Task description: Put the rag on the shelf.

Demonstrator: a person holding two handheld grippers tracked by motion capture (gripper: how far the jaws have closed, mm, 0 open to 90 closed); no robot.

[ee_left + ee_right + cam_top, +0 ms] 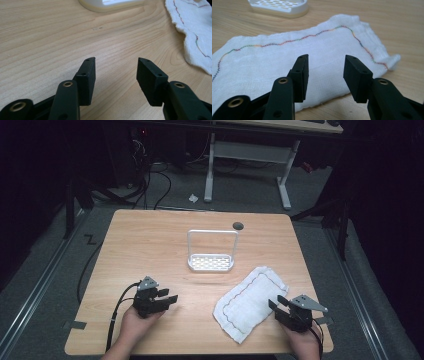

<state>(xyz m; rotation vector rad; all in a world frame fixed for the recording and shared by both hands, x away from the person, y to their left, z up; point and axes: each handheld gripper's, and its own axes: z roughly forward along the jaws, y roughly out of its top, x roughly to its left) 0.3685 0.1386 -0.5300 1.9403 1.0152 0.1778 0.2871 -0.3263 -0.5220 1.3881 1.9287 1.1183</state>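
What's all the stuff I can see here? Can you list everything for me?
Table: one, light wood, fills the middle of the high view.
Cloth: one, white with a thin coloured stitched line near its edge, lying flat on the table's near right part.
Rack: one, white, a slotted base with an upright loop frame, at the table's centre.
Round hole cover: one, dark grey, near the table's far edge.
Desk: one, white legs, on the floor behind the table.
Cables: several, black, on the floor behind the table.
Left gripper: one, black, jaws open over bare wood, left of the cloth.
Right gripper: one, black, jaws open at the cloth's right edge.
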